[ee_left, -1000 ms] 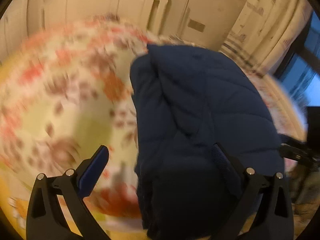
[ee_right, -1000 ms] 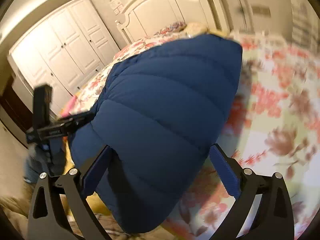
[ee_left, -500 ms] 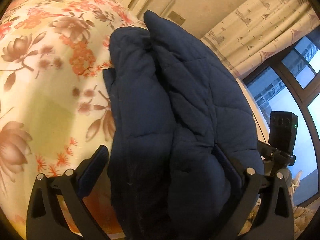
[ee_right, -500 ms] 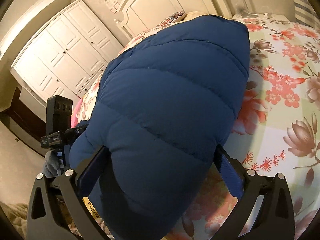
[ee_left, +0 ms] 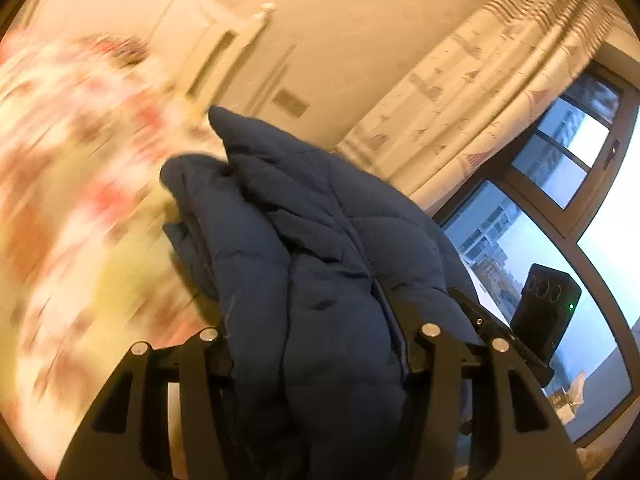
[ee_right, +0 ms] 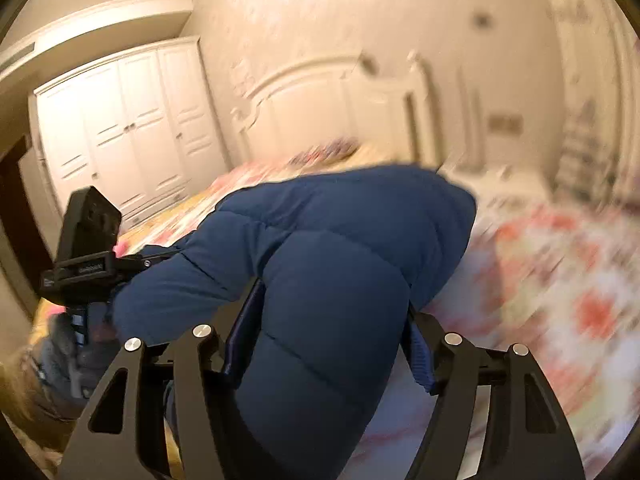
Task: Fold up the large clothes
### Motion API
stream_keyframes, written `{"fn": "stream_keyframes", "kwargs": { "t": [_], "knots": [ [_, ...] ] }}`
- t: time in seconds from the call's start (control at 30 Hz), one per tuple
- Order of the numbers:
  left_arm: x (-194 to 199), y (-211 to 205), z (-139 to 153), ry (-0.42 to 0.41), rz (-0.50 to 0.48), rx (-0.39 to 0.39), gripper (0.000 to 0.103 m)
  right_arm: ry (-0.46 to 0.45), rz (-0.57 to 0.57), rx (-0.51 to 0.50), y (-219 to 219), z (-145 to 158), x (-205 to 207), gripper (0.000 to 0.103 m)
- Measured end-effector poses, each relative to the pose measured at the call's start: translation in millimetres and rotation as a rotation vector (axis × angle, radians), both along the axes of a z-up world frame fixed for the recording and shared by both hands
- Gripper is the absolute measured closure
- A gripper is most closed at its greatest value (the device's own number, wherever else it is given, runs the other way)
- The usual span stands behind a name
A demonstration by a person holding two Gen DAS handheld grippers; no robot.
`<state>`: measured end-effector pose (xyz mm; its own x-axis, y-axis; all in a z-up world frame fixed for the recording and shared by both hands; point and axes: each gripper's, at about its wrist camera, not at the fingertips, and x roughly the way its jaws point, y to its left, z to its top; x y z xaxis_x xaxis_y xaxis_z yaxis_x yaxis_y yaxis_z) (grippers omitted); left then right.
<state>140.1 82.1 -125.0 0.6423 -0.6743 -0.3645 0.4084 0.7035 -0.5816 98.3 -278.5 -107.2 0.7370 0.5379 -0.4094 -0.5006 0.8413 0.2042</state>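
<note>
A dark blue quilted puffer jacket (ee_left: pixel 304 248) lies folded lengthwise on a floral bedspread (ee_left: pixel 72 200). My left gripper (ee_left: pixel 316 344) is shut on the near end of the jacket, with thick padding bunched between its fingers. In the right wrist view the jacket (ee_right: pixel 328 264) fills the middle, and my right gripper (ee_right: pixel 328 340) is shut on its near end. The near end is lifted off the bed. The left gripper also shows in the right wrist view (ee_right: pixel 92 264), at the jacket's left side.
A white headboard (ee_right: pixel 320 96) stands behind the bed and a white wardrobe (ee_right: pixel 120 120) to the left. Curtains (ee_left: pixel 480 92) and a window (ee_left: pixel 540 208) are on the right. The right gripper's camera body (ee_left: pixel 544 304) shows by the window. The bedspread (ee_right: pixel 560 300) stretches to the right.
Both grippers have closed from open onto the near end of the jacket and are lifting it. Both views have tilted upward and the bed is motion-blurred.
</note>
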Motion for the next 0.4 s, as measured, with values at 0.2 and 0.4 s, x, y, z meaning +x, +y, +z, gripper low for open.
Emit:
{"fn": "stream_keyframes", "kwargs": {
  "t": [0.2,0.4],
  "knots": [
    [116.8,-98.3,3.2,0.005,0.033,0.123,0.049,0.015,-0.136,-0.041,-73.2,2.0,95.9,0.037],
    [153.3,-122.1,-46.1,0.15,0.127,0.19,0.031,0.194,-0.296,-0.136,-96.9,-36.2,153.8,0.028]
  ]
}}
